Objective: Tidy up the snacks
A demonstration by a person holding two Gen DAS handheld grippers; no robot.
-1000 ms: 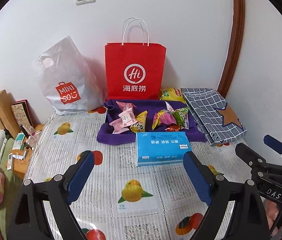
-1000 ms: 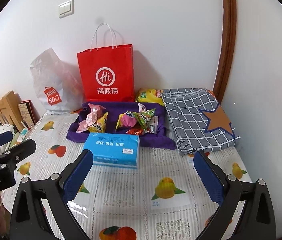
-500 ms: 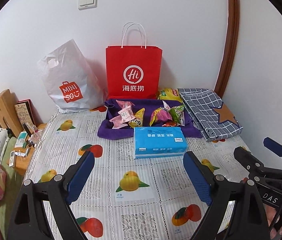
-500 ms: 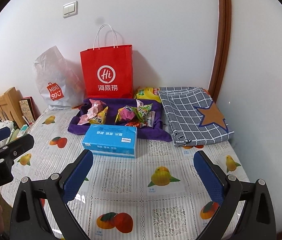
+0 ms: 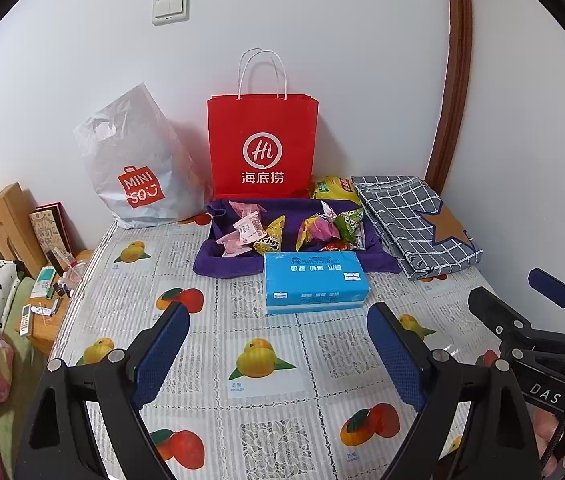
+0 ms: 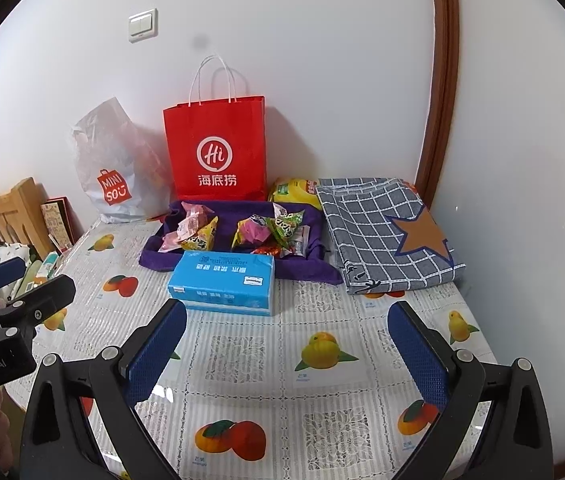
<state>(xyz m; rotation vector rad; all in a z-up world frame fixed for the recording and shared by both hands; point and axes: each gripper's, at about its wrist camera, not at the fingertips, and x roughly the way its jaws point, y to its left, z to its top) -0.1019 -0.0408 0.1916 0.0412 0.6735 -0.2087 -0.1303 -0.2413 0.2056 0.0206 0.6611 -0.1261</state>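
Note:
Several wrapped snacks [image 5: 294, 232] [image 6: 242, 232] in pink, yellow and green lie in a heap on a purple cloth [image 5: 218, 262] [image 6: 154, 258] at the back of the table. A yellow snack bag [image 5: 330, 188] [image 6: 294, 192] lies behind the cloth. A blue tissue pack [image 5: 314, 286] [image 6: 222, 282] sits just in front of it. My left gripper [image 5: 278, 334] hovers open over the tablecloth, short of the pack, with nothing between its blue pads. My right gripper [image 6: 288, 332] is open too, empty, at the same distance.
A red paper bag [image 5: 262, 144] and a white plastic bag [image 5: 134, 168] stand against the wall. A folded grey checked cloth [image 5: 414, 224] lies at the right. A wooden bedside stand with small items [image 5: 42, 304] is left of the table. The wall closes the right side.
Both grippers have drawn back from the snacks, so the table and its objects look smaller and farther. Both stay open and empty.

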